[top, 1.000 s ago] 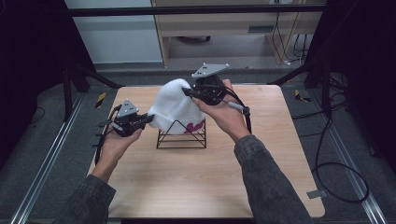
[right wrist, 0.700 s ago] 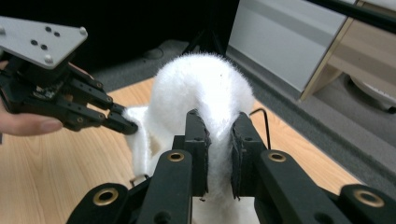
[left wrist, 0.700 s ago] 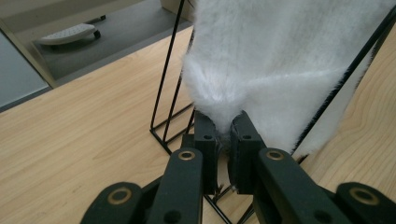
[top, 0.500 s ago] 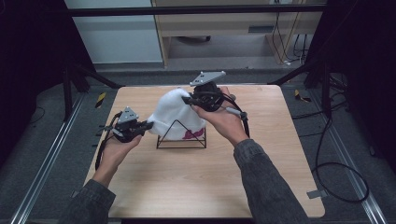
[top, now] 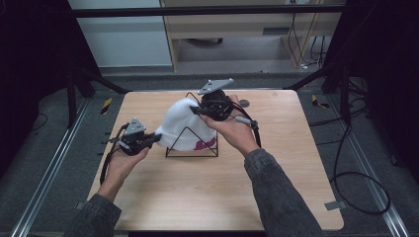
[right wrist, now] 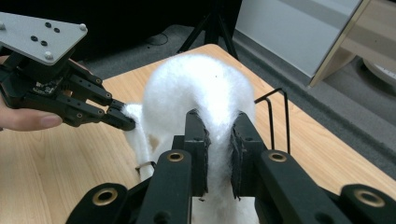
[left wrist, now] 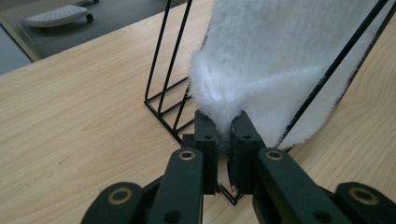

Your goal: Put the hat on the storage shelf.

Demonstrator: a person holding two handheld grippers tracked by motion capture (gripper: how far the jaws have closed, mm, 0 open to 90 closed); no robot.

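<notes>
The left tool (left wrist: pixel 223 133) is clenched on a corner of a white fleecy cloth (left wrist: pixel 280 60), its jaws pinching a tuft just ahead of them. The right tool (right wrist: pixel 218 140) is clenched on the same cloth, a fold squeezed between its pads (right wrist: pixel 197 140). From the right tool's camera the cloth bulges up and away, and the left tool (right wrist: pixel 119 119) bites the cloth's edge just beyond on the left.

The cloth (top: pixel 184 123) hangs stretched between the two tools, draped over a black wire rack (top: pixel 192 143) that stands on the bench (top: pixel 197 192). Past the left tool, the rack's thin rods (left wrist: pixel 168 70) rise close beside the cloth, and one rod crosses in front of it. A pink patch shows low on the cloth, inside the rack.

Risks, as I judge them: the fleece could snag on a rod, so a pull from either tool might drag or tip the light rack. Each grip holds only a small tuft or fold, so uneven tension could slip the cloth free. The rack's base lies right under the left tool, which could knock it.

The bench is pale wood, smooth, otherwise bare. Beyond it lie grey floor, loose cables at the right, dark stands, and a pale cabinet at the back.
</notes>
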